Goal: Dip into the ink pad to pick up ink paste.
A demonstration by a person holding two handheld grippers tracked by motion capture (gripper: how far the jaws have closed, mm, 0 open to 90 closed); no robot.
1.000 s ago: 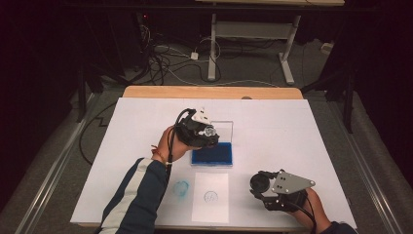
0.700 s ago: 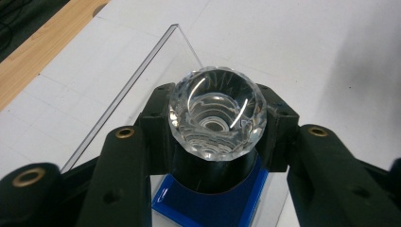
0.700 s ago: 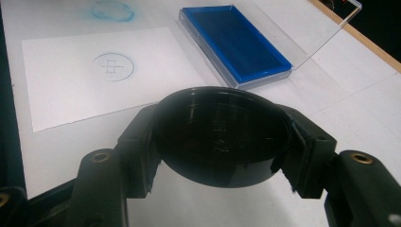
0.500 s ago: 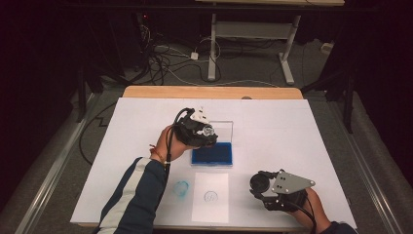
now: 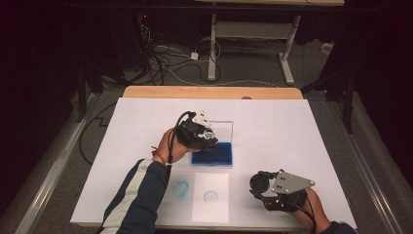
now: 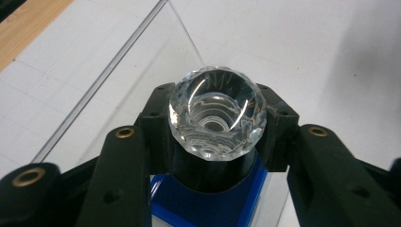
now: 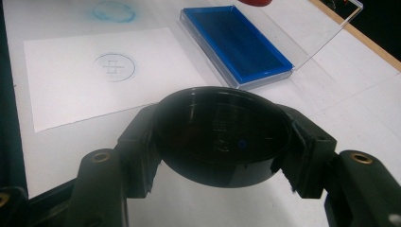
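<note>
My left gripper [image 5: 206, 136] is shut on a stamp with a black body and a faceted clear knob [image 6: 217, 113]. It holds the stamp upright over the near-left part of the blue ink pad [image 5: 217, 153]; whether the stamp's base touches the pad [image 6: 208, 203] I cannot tell. The pad's clear lid [image 5: 223, 127] lies open behind it. At the front right, my right gripper [image 5: 259, 184] is shut on a round black cap [image 7: 222, 137], held just above the table. A white paper sheet [image 5: 210, 209] bears a round blue stamp mark [image 5: 210, 196].
A smeared blue ring [image 5: 180, 188] marks the white table cover [image 5: 302, 131] left of the sheet. The wooden table edge [image 5: 209, 91] runs along the back. Beyond it lie floor cables and a desk frame.
</note>
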